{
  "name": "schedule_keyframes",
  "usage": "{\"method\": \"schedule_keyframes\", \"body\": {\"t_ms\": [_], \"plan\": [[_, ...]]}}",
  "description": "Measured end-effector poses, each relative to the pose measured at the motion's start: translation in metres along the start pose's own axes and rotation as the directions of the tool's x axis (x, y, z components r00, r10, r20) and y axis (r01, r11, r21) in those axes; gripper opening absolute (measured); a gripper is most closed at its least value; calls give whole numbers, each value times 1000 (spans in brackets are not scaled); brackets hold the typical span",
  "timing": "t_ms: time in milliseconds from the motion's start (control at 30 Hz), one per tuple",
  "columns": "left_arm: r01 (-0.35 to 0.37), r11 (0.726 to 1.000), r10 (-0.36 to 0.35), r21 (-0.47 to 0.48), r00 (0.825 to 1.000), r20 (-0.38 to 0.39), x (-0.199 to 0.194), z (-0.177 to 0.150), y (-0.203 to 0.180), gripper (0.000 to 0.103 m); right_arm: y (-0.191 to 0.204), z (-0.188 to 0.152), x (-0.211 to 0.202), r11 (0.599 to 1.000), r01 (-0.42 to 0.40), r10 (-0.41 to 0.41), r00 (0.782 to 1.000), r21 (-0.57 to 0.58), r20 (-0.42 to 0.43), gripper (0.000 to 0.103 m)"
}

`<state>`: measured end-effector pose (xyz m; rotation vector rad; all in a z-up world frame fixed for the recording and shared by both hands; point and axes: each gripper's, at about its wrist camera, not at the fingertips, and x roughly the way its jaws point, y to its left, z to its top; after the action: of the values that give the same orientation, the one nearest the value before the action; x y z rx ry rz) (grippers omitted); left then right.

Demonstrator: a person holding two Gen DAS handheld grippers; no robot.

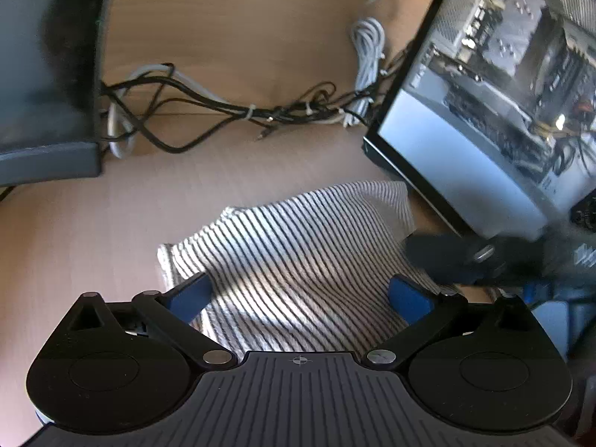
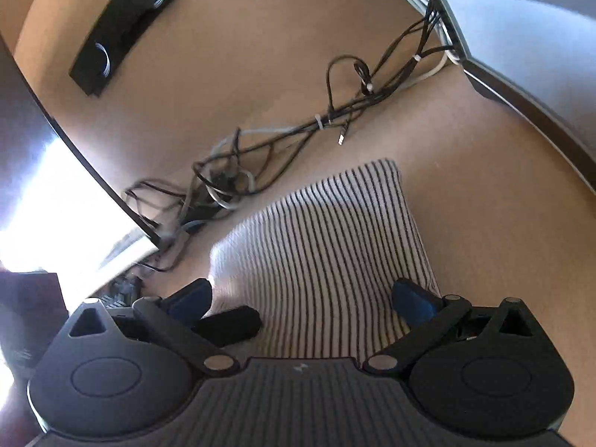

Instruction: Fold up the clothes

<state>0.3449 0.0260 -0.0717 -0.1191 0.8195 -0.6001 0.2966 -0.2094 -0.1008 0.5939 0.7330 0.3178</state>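
While both grippers, left gripper (image 1: 300, 294) and right gripper (image 2: 301, 298), hover wide open, neither holds anything. Folded striped shirt (image 1: 298, 249) sits right below on the desk (image 1: 93, 231). Tangled cables (image 1: 208, 111) lie behind it.

wooden desk (image 1: 93, 231): striped garment (image 1: 298, 257), cable bundle (image 1: 223, 108), monitor (image 1: 484, 104)

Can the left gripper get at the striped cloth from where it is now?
Probably yes. The left gripper is open, its blue fingers spread over the striped cloth, with nothing between them. The right gripper works the cloth's other side.
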Motion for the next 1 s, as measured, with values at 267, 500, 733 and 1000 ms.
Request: {"method": "schedule_keyframes", "body": {"t_ms": [267,500,733,1000], "plan": [[38,997,-34,-63,997,67,-36,-5,-6,103,-7,31,16,997,80,-80,997,7,-9,103],[20,1000,-20,1,999,28,-45,-29,-21,103,-4,8,28,981,184,-185,983,-53,-5,103],[-60,998,60,-28,998,-29,-24,-37,-2,103,17,-14,9,917,302,-286,953,-261,98,103],[-97,995,98,33,995,-16,-26,-39,-8,103,11,-31,9,923,318,-307,948,-215,87,103]]}}
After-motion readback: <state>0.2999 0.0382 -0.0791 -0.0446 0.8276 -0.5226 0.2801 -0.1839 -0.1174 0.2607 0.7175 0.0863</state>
